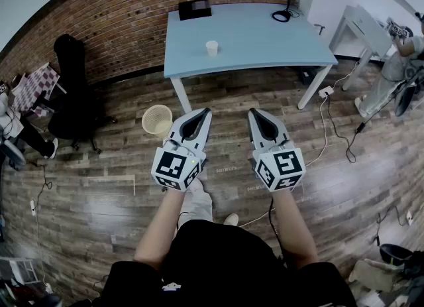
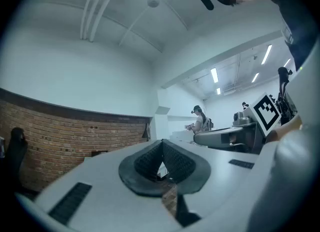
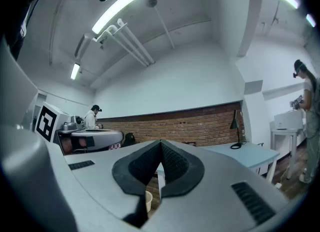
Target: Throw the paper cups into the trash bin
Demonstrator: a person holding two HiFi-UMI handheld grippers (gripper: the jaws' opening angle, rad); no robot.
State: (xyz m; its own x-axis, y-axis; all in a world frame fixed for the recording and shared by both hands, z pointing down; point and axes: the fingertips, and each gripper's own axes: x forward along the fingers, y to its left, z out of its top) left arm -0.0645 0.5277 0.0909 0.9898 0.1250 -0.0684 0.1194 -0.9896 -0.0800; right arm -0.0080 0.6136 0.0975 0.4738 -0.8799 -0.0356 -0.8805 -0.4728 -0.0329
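One white paper cup (image 1: 212,48) stood upright on the single pale blue rectangular table (image 1: 265,40), well apart from both grippers. One tan mesh trash bin (image 1: 157,120) sat on the wooden floor (image 1: 99,166) near the table's leg. The left gripper (image 1: 205,111) and the right gripper (image 1: 254,111) each had their jaws pressed together, holding nothing.

Trash bin (image 3: 148,200) mostly hidden behind right gripper (image 3: 161,146); bystander (image 1: 392,72) cut off by edge; black box (image 1: 195,9) on table (image 1: 265,40) unidentifiable.
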